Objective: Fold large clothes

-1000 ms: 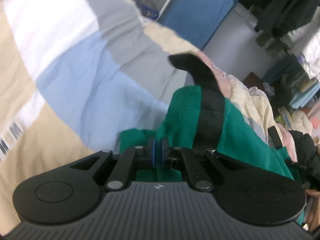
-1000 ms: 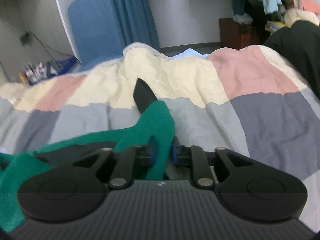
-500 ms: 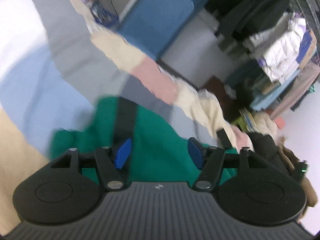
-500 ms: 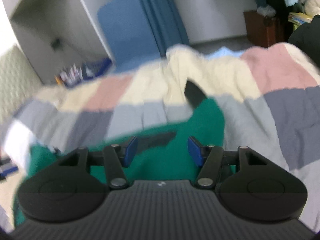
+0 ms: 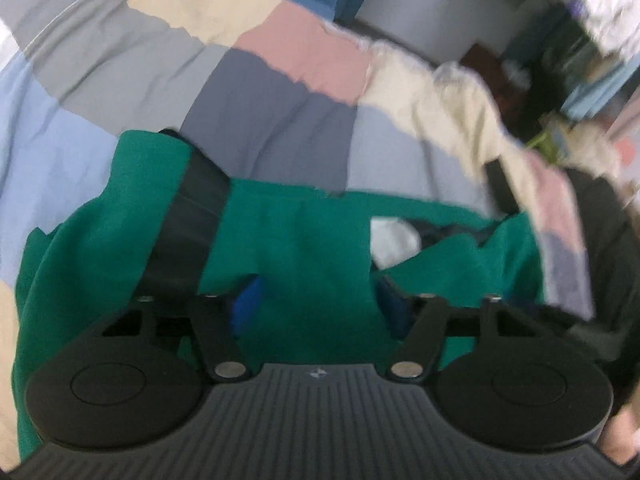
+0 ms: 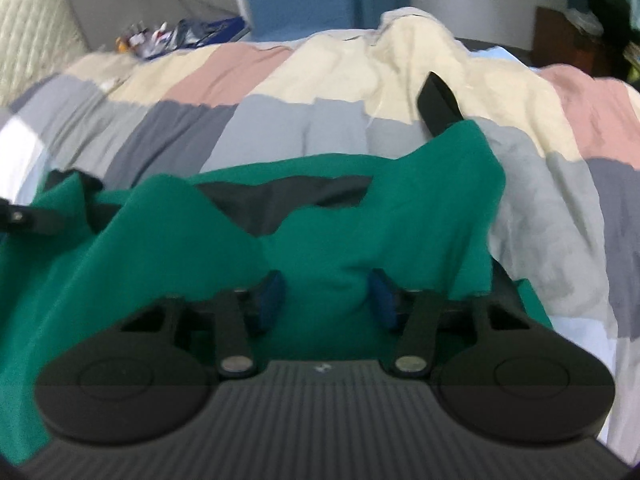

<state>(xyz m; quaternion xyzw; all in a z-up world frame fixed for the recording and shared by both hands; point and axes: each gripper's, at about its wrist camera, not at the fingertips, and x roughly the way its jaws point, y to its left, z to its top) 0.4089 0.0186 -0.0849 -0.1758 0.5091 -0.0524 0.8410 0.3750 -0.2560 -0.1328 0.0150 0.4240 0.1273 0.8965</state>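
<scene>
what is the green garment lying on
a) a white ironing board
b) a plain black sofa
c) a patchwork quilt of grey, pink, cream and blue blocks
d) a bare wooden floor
c: in both wrist views the green garment is spread over a quilt made of grey, pink, cream and pale blue blocks.

A large green fabric garment with black bands (image 6: 332, 232) lies crumpled on the near, pastel patchwork quilt (image 6: 280, 120).
</scene>
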